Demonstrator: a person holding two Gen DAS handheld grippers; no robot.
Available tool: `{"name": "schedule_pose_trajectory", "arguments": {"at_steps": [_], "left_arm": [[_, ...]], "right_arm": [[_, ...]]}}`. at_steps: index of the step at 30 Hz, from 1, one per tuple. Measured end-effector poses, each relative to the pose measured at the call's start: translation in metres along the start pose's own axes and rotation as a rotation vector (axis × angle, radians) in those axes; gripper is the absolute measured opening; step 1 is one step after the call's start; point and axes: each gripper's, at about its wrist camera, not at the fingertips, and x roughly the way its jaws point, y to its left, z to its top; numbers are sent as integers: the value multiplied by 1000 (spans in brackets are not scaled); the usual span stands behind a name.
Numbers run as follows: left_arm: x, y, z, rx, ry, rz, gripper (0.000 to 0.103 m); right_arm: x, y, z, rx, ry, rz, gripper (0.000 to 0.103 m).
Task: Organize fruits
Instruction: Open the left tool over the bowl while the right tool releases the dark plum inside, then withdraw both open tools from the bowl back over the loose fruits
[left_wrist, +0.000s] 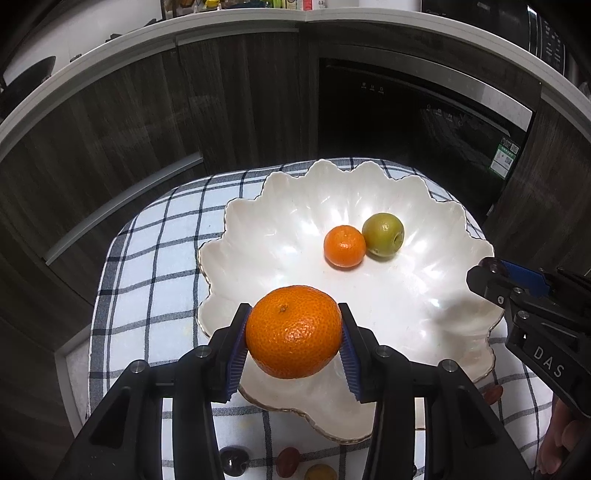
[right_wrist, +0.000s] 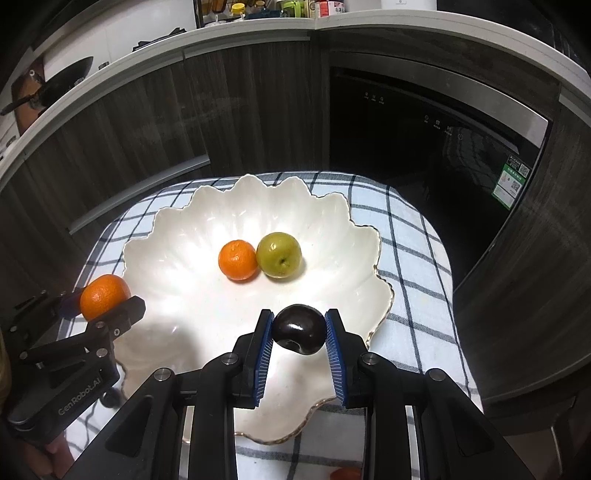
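Over the near-left rim of the scalloped white ceramic bowl (left_wrist: 369, 192), the left gripper (left_wrist: 293, 334) clamps its jaws on a large orange mandarin (left_wrist: 293, 332). At the bowl's middle rest a small mandarin (left_wrist: 344, 246) and a green round fruit (left_wrist: 383, 234), touching. Rightward, the right gripper (right_wrist: 298, 330) pinches a dark glossy plum (right_wrist: 298, 329). Each should probably be lowered close to the bowl floor before release, clear of the resting pair.
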Motion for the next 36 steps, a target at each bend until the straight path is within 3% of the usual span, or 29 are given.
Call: {"name": "schedule_pose_trajectory", "arguments": {"at_steps": [10, 11, 13, 17, 20, 25, 36], "left_arm": [[6, -1, -3, 2, 38, 3, 47], [6, -1, -4, 0, 35, 1, 60], [2, -1, -4, -4, 12, 18, 75], [-3, -2, -1, -2, -4, 28, 82], [-6, -2, 0, 2, -15, 44, 87], [-9, -2, 0, -2, -24, 50, 95], [-16, 1, -1, -19, -26, 38, 95]], "right_arm": [[6, 3, -4, -8, 23, 16, 30], [6, 3, -4, -11, 25, 17, 30], [6, 3, -4, -17, 30, 18, 32], [2, 1, -3, -9, 9, -3, 69], [-2, -4, -1, 12, -6, -28, 77], [-2, -9, 0, 24, -4, -52, 77], [-12, -8, 2, 27, -26, -57, 77]]}}
